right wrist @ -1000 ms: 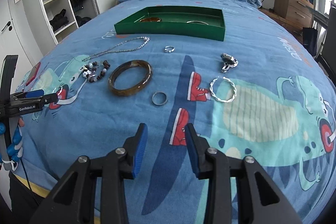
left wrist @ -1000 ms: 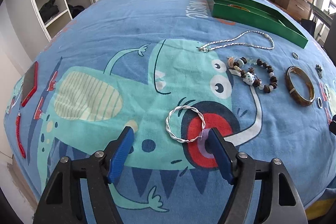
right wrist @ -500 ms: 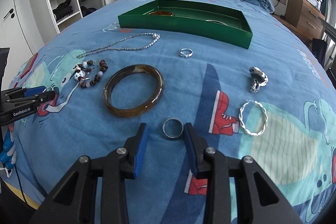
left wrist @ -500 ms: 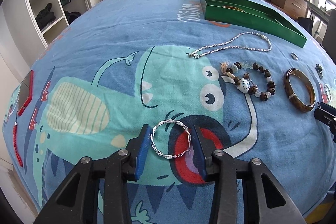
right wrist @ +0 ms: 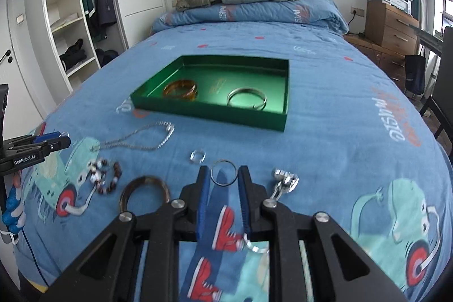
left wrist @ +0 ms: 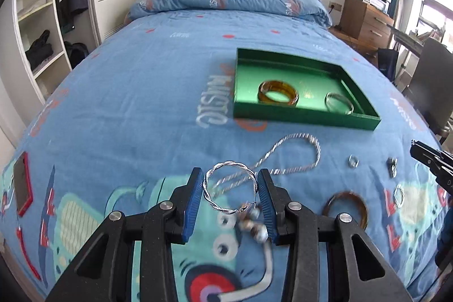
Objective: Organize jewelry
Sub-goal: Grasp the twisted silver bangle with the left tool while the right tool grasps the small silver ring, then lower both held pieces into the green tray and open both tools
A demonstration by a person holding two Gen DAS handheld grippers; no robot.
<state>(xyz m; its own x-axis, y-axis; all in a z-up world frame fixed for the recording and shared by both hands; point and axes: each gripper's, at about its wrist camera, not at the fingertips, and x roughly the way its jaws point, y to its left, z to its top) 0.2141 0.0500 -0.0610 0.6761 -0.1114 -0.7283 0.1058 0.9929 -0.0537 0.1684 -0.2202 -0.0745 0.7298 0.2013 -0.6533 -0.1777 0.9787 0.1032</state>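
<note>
The left gripper [left wrist: 230, 188] is clenched on a twisted silver wire bangle [left wrist: 230, 188], its blue pads [left wrist: 193, 200] pressed against the hoop's two sides and the hoop lifted off the blue cartoon-print bedspread [left wrist: 141, 92]. The right gripper [right wrist: 224, 183] grips a plain thin silver ring [right wrist: 223, 172] in the same way, held between narrowly parted blue pads [right wrist: 202, 197] above the bedding.

Everything else is placed here against the shallow green rectangular tray [right wrist: 215, 115] lying in the middle of the bed. Inside it sit an amber translucent bangle [right wrist: 180, 88] toward its left end and a smooth silver bangle [right wrist: 247, 100] toward its right. Just in front of the tray's near wall a looped silver chain necklace [right wrist: 141, 139] trails over the bedspread, and it lies between the lifted twisted bangle and the tray in the left wrist view. Farther in front of the tray are a small clear-stone ring [right wrist: 198, 156], a brown-and-white beaded bracelet [right wrist: 104, 177], a dark brown mottled bangle [right wrist: 144, 190] and a chunky silver clasp piece [right wrist: 284, 181], all apart from one another. A second twisted silver hoop [right wrist: 254, 245] lies nearest, partly hidden behind the right gripper's finger. Well left of the tray, a red-cased phone [left wrist: 22, 184] lies at the bed's edge.
</note>
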